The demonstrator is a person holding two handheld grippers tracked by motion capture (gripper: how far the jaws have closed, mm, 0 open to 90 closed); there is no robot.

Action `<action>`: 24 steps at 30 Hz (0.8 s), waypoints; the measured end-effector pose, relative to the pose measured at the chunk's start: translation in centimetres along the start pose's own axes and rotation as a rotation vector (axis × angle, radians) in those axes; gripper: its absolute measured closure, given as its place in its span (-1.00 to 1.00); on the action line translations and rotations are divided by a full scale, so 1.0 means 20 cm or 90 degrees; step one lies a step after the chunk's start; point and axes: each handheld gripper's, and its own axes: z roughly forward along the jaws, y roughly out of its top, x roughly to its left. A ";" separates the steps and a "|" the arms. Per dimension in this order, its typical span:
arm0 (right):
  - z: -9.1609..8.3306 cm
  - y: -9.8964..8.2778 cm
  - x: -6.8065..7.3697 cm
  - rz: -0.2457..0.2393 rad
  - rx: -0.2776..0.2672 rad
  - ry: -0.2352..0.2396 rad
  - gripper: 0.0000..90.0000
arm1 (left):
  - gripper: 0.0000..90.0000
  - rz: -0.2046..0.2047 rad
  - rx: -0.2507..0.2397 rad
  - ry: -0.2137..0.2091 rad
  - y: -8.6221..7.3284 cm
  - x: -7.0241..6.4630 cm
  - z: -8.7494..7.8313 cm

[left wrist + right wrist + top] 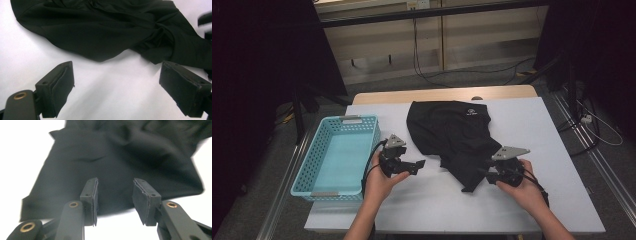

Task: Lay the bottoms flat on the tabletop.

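Note:
A black garment [452, 135] lies crumpled on the white table [532, 130], a small white logo near its far edge. My left gripper [418, 166] is held in a hand to the garment's left, between it and the basket. In the left gripper view its jaws [116, 85] stand wide open over bare table, with the garment [100, 27] just beyond them. My right gripper [484, 175] is at the garment's near right corner. In the right gripper view it [115, 195] stands open, a clear gap between the pads, pointing at the cloth [120, 162] with nothing pinched.
A light blue perforated basket [302, 172] sits at the table's left edge and looks empty. Bare white table lies in front of the garment and to its right. Beyond the table are a wooden strip, floor cables and dark curtains.

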 end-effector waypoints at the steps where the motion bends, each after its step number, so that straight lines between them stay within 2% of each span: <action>1: 0.00 0.00 0.00 0.000 0.000 0.000 0.25 | -0.72 0.007 0.004 0.001 0.00 0.00 0.00; 2: 0.00 -0.01 0.02 -0.011 0.005 0.001 0.26 | -0.72 0.006 0.002 0.003 0.00 0.00 0.00; 4: 0.02 -0.01 0.05 -0.056 0.029 -0.019 0.30 | -0.72 0.008 0.004 0.001 0.00 0.00 0.01; 5: 0.06 -0.01 0.06 -0.061 0.038 -0.011 0.38 | -0.72 0.005 0.002 -0.001 0.01 -0.01 0.01; 8: 0.08 0.00 0.07 -0.057 0.031 -0.004 0.49 | -0.72 0.010 0.004 0.002 0.01 0.00 0.01; 12: 0.10 0.02 0.05 -0.048 0.041 0.028 1.00 | -0.72 0.008 0.002 0.002 0.00 0.00 0.01; 14: 0.10 0.02 0.04 -0.046 0.043 0.031 1.00 | -0.72 0.008 0.002 0.002 0.00 0.00 0.01; 16: 0.09 0.03 0.02 -0.043 0.041 0.012 1.00 | -0.72 0.008 0.004 -0.001 0.00 -0.01 0.01; 18: 0.06 0.03 -0.03 -0.026 0.030 -0.001 1.00 | -0.72 0.006 0.002 -0.004 0.01 -0.01 0.01; 20: 0.02 0.03 -0.08 -0.027 0.024 -0.038 1.00 | -0.72 0.003 -0.003 -0.005 0.01 -0.01 0.01; 22: -0.01 0.01 -0.14 -0.007 0.016 -0.052 1.00 | -0.72 0.004 -0.004 -0.004 0.01 -0.01 0.01; 24: -0.02 -0.01 -0.18 -0.007 0.026 -0.082 1.00 | -0.72 0.010 0.000 -0.002 0.01 -0.01 0.01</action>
